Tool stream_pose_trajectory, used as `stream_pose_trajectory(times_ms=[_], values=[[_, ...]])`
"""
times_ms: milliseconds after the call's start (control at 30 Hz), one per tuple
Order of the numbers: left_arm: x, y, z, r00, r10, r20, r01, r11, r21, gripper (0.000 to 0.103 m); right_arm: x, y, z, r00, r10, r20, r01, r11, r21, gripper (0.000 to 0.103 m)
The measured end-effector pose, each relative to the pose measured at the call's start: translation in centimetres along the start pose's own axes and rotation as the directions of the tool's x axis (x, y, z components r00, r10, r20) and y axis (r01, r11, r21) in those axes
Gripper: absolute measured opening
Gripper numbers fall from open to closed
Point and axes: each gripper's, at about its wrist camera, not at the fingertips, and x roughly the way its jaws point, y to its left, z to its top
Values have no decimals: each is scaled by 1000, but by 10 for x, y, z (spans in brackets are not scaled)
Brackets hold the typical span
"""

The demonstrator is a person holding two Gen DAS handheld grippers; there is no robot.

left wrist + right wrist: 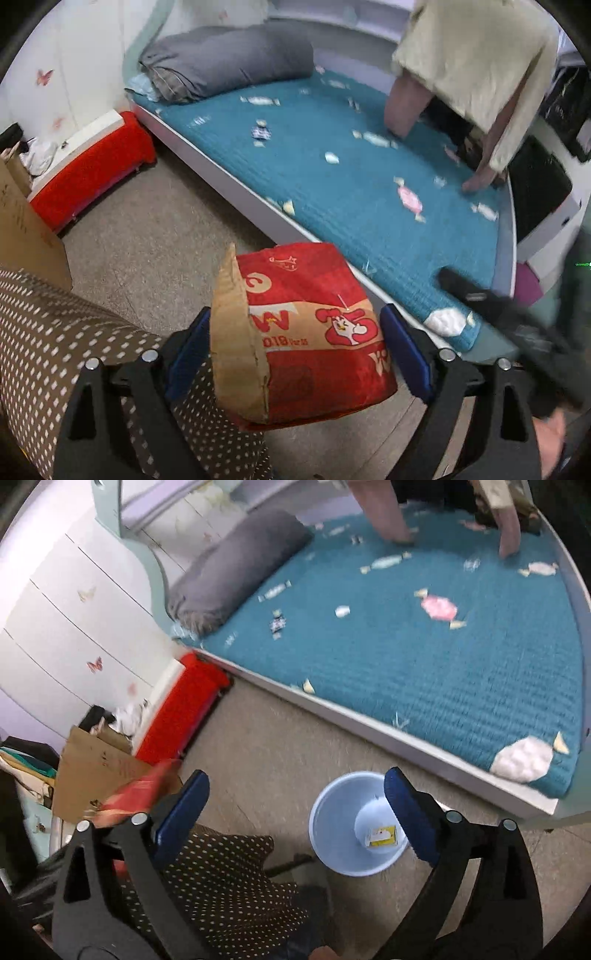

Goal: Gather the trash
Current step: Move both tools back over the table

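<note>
A red cardboard box (317,332) with a torn brown flap sits tilted between the blue pads of my left gripper (295,312); a thin gap shows at the right pad. The same box appears as a red blur (140,794) at the left of the right wrist view. My right gripper (297,775) stands open and empty above the floor. Just beyond it a pale blue bin (328,834) holds a small yellow packet (384,836). Several candy wrappers lie on the teal bed (332,206), among them a pink one (408,197) (439,607).
A person in a beige top (476,66) leans on the bed's far side. A grey pillow (236,565) lies at the bed's head. A red stool (181,716) and brown cardboard (99,771) stand at the left. Polka-dot fabric (221,871) lies under both grippers.
</note>
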Motion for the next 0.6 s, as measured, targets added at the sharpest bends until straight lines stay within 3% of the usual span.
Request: stream_pose_trajectory(times_ms=[200, 400, 600], values=[[18, 7, 2, 997, 7, -80, -9, 1000, -24, 94, -19, 11, -1, 999, 16, 42, -15, 1000, -25, 97], [-28, 17, -5, 999, 21, 41, -19, 999, -46, 94, -34, 31, -8, 996, -29, 86, 37, 995, -88, 97], [-82, 20, -19, 988, 44, 150, -38, 998, -45, 94, -55, 62, -15, 992, -47, 115, 68, 981, -180, 97]])
